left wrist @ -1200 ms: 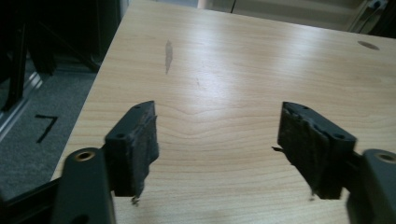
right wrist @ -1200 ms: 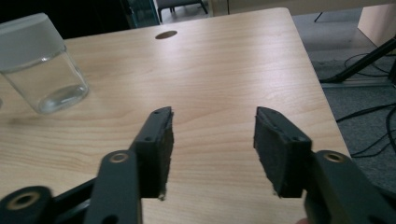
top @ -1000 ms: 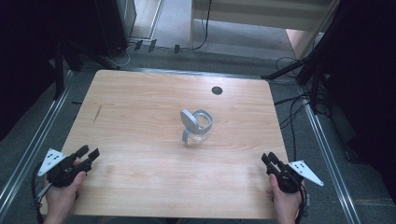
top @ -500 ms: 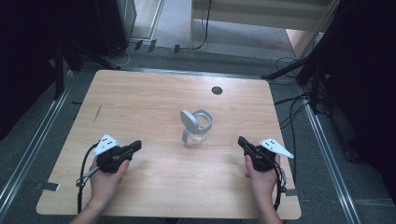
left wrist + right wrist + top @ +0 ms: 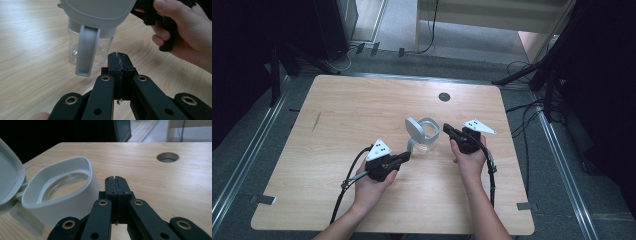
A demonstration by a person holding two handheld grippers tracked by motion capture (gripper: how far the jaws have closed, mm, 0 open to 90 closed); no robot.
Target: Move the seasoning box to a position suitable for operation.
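Jug (image 5: 424, 134) upright, lid open; left gripper (image 5: 405, 156), right gripper (image 5: 446, 129) flank it, jaws clenched empty.

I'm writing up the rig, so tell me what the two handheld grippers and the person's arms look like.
Both the left gripper and the right gripper are black, with linked jaw arms pinned by brass-coloured rivets. Each carries a grey three-cornered plate with small dark dots on top and trails a black cable. The forearms are bare; no sleeves, gloves or watch show.
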